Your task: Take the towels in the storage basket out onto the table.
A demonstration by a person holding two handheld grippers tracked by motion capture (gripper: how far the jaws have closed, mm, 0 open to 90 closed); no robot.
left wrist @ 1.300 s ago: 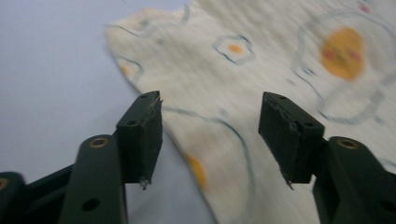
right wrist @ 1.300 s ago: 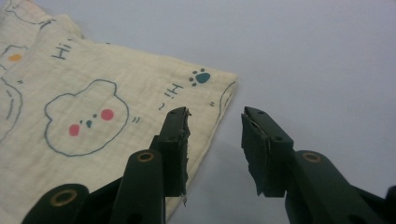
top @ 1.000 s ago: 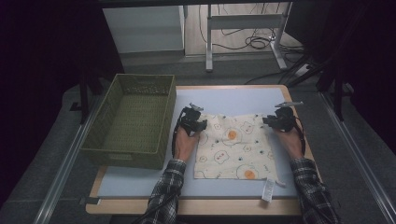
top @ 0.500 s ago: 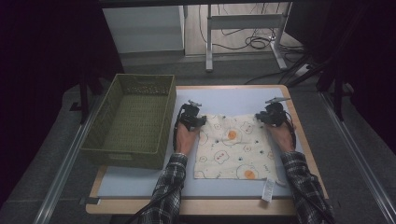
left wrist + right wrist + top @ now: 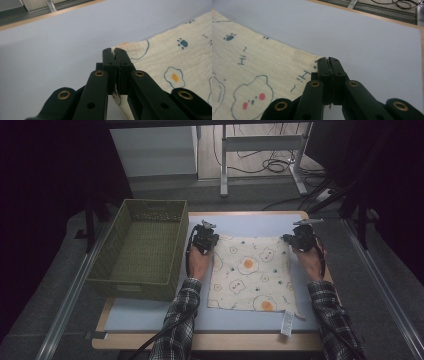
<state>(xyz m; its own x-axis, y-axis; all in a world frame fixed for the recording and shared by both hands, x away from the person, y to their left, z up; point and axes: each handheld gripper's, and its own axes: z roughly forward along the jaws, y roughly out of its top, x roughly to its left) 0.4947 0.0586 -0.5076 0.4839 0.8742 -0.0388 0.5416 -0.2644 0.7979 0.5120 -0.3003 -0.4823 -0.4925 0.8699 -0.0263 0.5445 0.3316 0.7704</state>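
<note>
We see both grippers' jaws just closed on the cloth [image 5: 250,272]: left gripper [image 5: 115,55] pinches its far-left corner, right gripper [image 5: 328,62] its far-right corner, beside the green basket [image 5: 107,270].

My table [image 5: 240,222] has a pale blue top with a light wooden rim. On its left part stands an olive-green basket [image 5: 142,247], its left side reaching past the table's edge. A cream cloth [image 5: 252,275] printed with fried eggs and paw marks lies flat in the middle. A small white tag [image 5: 287,322] rests just beside the cloth's near right corner.
</note>
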